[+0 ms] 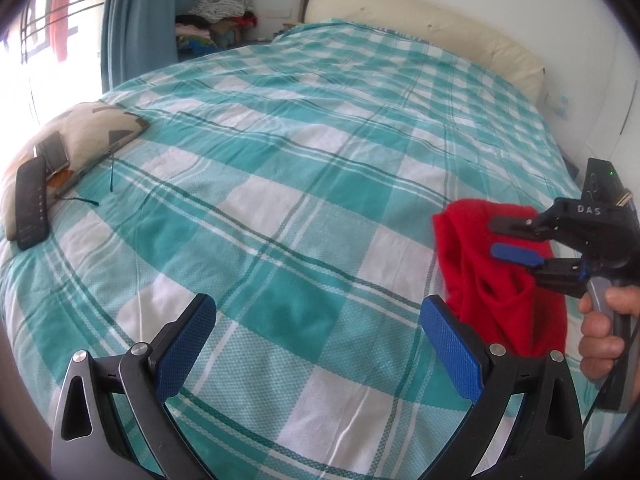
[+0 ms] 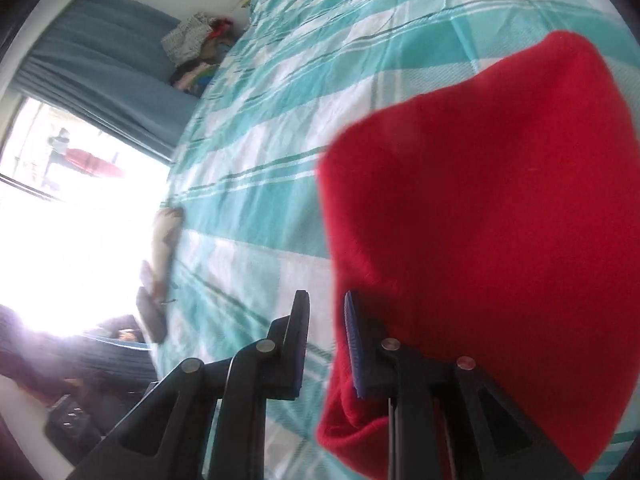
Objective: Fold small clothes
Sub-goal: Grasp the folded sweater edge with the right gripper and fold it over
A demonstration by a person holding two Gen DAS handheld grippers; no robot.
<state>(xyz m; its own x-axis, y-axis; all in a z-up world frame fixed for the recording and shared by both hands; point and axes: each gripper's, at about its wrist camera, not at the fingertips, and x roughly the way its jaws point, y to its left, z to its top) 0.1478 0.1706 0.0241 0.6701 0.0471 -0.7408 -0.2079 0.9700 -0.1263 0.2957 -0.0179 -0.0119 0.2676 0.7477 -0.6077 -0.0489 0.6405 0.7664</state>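
One wide bed cover [image 1: 304, 152], checked in teal and white, fills both views and gives me a soft, slightly creased surface to fold on. At four o'clock in the left wrist view sits the red garment [image 1: 500, 304], bunched with deep folds near the bed's edge; in the right wrist view it swells from three to five o'clock, close against the lens. I judge it light, limp and fleecy: it will sag from any single pinch, cling a little to the cover and not slip through ribbed pads. It has no stiffness to push against, so it needs spreading flat first. I would take it by two corners or along a hem, one gripper at each; which edge is the hem I cannot tell from this heap.

At nine o'clock a patterned cushion [image 1: 88, 128] carries a dark remote [image 1: 30, 204], well apart from the work.

My left gripper [image 1: 316, 308] stands spread wide at six o'clock with only bed cover between its pads. My right gripper [image 1: 496, 237] hovers over the garment, jaws parted narrowly; from its own camera the gap [image 2: 325, 296] shows checked cover, not cloth. Red fabric lies against the outer side of one finger; whether it is snagged there I cannot tell
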